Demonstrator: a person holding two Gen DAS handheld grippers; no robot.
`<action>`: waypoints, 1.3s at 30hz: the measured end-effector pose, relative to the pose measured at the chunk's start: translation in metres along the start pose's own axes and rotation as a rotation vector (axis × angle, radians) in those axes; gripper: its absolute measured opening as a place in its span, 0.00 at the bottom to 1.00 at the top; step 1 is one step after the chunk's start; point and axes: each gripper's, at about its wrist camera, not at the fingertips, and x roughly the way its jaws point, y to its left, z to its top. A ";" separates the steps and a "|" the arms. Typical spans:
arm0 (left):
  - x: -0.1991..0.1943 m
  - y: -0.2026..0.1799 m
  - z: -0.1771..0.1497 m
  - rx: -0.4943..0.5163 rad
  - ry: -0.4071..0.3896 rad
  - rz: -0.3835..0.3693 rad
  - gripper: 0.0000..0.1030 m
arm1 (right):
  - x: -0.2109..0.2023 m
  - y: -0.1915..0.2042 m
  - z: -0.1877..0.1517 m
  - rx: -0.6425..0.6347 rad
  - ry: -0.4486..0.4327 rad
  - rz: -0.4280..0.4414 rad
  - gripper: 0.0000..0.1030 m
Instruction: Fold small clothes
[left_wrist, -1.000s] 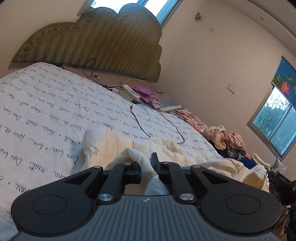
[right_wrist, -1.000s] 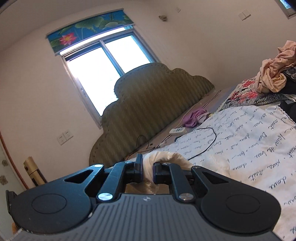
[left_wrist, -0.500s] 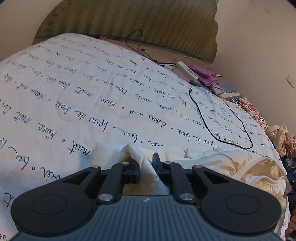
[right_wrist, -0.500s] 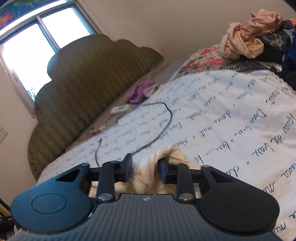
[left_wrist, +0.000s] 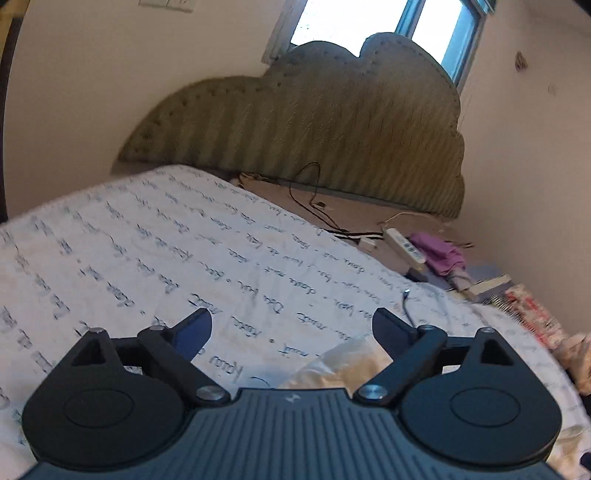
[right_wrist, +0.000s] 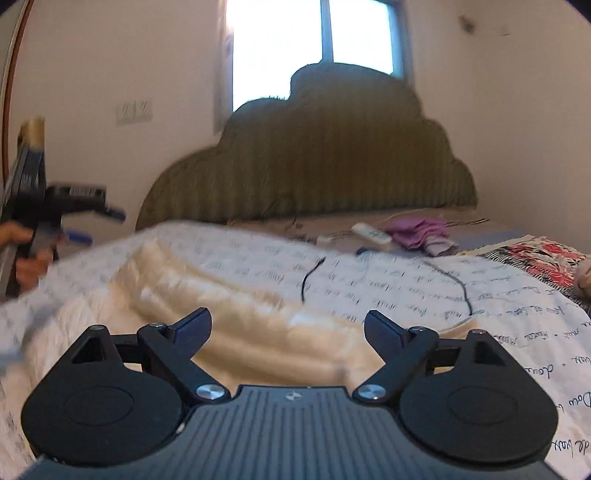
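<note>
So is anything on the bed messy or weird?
Yes. A thin black cable trails loose across the white bedspread, and the cream garment lies bunched and rumpled rather than flat. A purple cloth is crumpled by the headboard.

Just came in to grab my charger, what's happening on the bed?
A person is folding a cream garment on the script-printed bedspread with two handheld grippers. Both have just opened: the left gripper and right gripper stand wide with nothing pinched, the garment lying loose on the bed below them. A black cable lies beyond it.
</note>
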 end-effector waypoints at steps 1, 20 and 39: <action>0.001 -0.013 -0.006 0.076 -0.003 0.013 0.92 | 0.013 0.007 -0.001 -0.033 0.040 -0.025 0.88; 0.057 -0.101 -0.107 0.611 0.030 0.102 0.99 | 0.081 -0.024 -0.008 0.273 0.075 -0.156 0.87; 0.079 -0.090 -0.145 0.484 -0.007 0.108 1.00 | 0.138 -0.024 -0.066 0.263 0.200 -0.217 0.99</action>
